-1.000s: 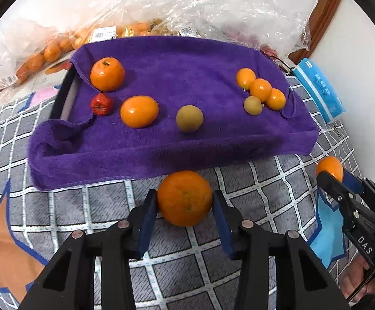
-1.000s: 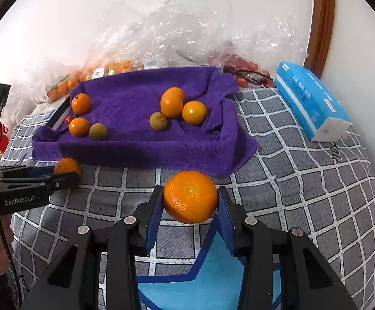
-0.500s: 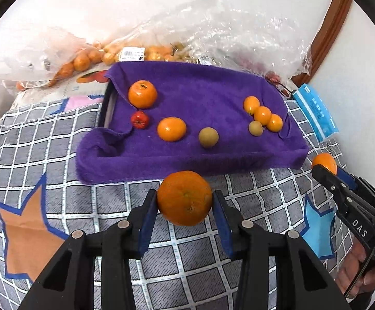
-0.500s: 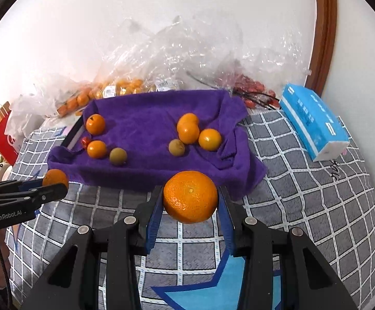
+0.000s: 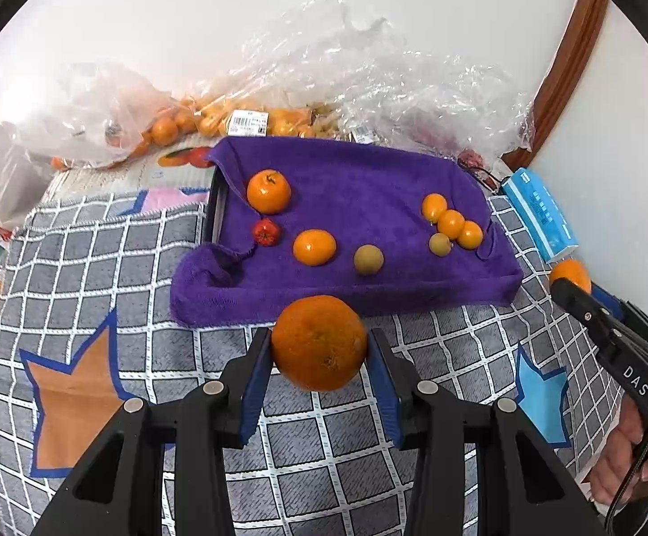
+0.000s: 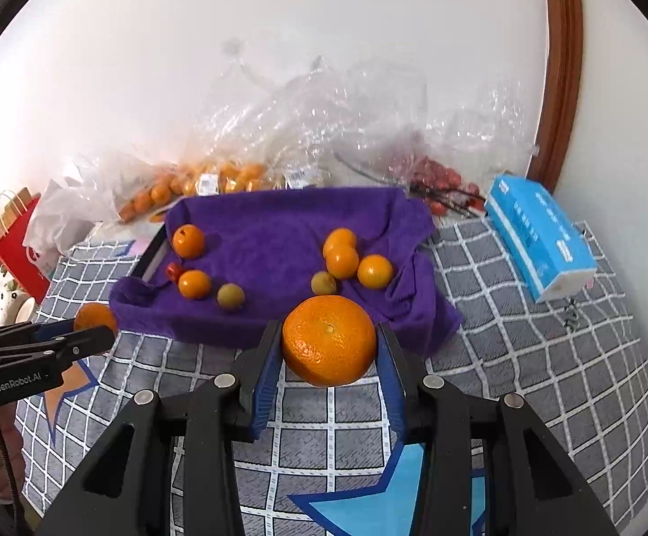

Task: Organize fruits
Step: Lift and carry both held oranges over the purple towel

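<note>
My left gripper (image 5: 319, 353) is shut on a large orange (image 5: 319, 341), held above the checked cloth in front of the purple towel tray (image 5: 346, 295). My right gripper (image 6: 329, 348) is shut on another large orange (image 6: 329, 339), also before the tray's (image 6: 279, 335) front edge. On the towel lie two oranges (image 5: 269, 191) (image 5: 314, 247), a small red fruit (image 5: 266, 232), two greenish-brown fruits (image 5: 368, 259) and three small oranges (image 5: 451, 223). Each gripper shows in the other's view: the right one at the right (image 5: 567, 283), the left one at the left (image 6: 94, 330).
Clear plastic bags with oranges (image 5: 216, 123) and red fruit (image 6: 431, 174) lie behind the tray by the wall. A blue tissue box (image 6: 538, 241) sits at the right. A red paper bag (image 6: 11, 241) stands at the far left. The checked cloth (image 5: 100, 268) covers the table.
Both grippers have risen and pulled back from the tray, each still holding its orange. The tray looks smaller and farther away.
</note>
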Demonstrator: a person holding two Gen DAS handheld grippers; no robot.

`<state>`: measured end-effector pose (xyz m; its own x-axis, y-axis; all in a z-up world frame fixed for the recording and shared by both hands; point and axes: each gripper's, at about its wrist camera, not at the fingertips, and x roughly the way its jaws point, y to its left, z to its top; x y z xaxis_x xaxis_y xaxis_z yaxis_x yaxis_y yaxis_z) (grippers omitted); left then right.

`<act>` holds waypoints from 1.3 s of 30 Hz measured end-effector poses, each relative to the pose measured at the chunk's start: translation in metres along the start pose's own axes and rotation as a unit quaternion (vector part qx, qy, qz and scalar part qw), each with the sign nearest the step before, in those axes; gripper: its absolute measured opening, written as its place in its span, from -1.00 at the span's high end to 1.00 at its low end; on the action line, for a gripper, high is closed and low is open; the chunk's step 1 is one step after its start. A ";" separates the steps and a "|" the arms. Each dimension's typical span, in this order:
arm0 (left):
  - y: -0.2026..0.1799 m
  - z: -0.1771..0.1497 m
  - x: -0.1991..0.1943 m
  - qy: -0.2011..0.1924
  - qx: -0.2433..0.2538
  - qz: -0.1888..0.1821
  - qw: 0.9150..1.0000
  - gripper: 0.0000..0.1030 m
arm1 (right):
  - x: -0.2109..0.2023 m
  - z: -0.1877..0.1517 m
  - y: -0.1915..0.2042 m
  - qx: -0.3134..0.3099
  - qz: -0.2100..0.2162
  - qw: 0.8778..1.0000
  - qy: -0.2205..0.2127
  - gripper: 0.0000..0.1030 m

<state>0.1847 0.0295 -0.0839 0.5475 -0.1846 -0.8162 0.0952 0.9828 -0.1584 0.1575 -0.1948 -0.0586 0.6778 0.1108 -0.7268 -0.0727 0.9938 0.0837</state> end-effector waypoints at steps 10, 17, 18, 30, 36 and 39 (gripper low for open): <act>-0.001 0.010 -0.021 -0.026 -0.002 -0.002 1.000 0.22 | -0.014 0.018 0.008 -0.012 -0.003 1.000 -0.019 0.21; 0.002 0.020 -0.040 -0.050 -0.003 -0.001 0.999 0.22 | -0.022 0.028 0.012 -0.013 0.000 0.999 -0.031 0.21; 0.003 0.021 -0.043 -0.053 -0.004 0.000 0.999 0.22 | -0.023 0.029 0.013 -0.015 0.000 0.999 -0.033 0.21; 0.010 0.029 -0.058 -0.068 -0.009 0.005 0.998 0.22 | -0.028 0.040 0.018 -0.019 -0.003 0.999 -0.042 0.21; 0.011 0.034 -0.062 -0.075 -0.009 0.006 0.997 0.22 | -0.028 0.046 0.018 -0.022 -0.004 0.999 -0.047 0.21; 0.012 0.036 -0.062 -0.074 -0.009 0.006 0.997 0.21 | -0.026 0.049 0.019 -0.030 -0.005 0.999 -0.045 0.21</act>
<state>0.1818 0.0525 -0.0156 0.6657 -0.1687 -0.7268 0.0737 0.9842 -0.1609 0.1743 -0.1790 -0.0042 0.7417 0.1027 -0.6628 -0.1078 0.9936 0.0332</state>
